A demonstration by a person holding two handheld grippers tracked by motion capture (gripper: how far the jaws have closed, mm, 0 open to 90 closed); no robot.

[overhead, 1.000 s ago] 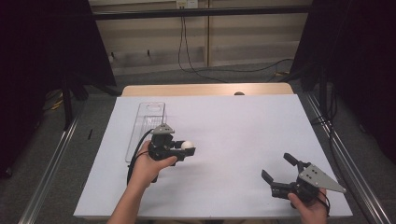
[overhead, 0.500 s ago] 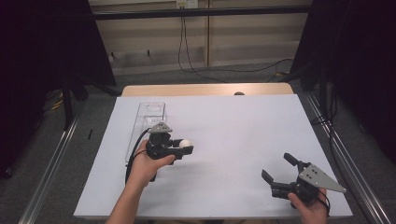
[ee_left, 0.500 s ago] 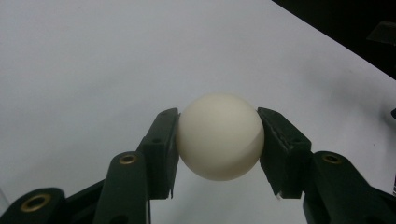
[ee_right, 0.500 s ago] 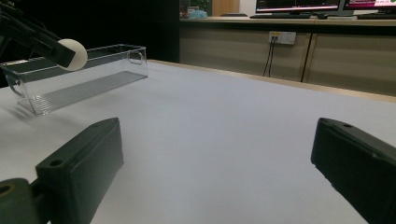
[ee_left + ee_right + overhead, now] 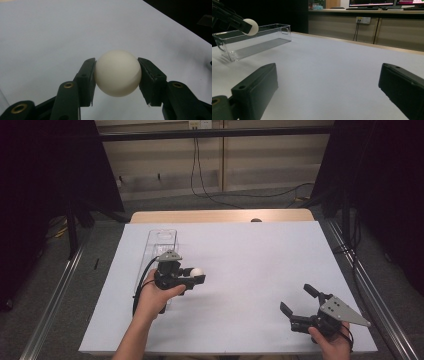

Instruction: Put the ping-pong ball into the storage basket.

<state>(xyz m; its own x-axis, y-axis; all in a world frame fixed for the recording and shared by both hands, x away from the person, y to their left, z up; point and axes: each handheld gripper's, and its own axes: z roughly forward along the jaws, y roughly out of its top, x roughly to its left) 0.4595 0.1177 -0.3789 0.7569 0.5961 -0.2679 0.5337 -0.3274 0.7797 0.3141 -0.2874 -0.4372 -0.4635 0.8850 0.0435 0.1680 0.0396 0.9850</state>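
A white ball (image 5: pixel 117 73) sits clamped between the two black jaws of my left gripper (image 5: pixel 117 82), held above the white table sheet. In the high view the ball (image 5: pixel 197 272) and left gripper (image 5: pixel 196 276) hover just right of a clear plastic bin (image 5: pixel 161 240) on the table's left side. From the right gripper view the ball (image 5: pixel 250 26) shows in front of the bin (image 5: pixel 257 41). My right gripper (image 5: pixel 299 300) rests near the front right edge of the table, open, with nothing between its jaws (image 5: pixel 327 87).
The white sheet (image 5: pixel 250 255) covers most of the wooden table. Black curtains and metal rails flank both sides. Cables hang along the back wall. A small dark object (image 5: pixel 256 220) sits at the table's far edge.
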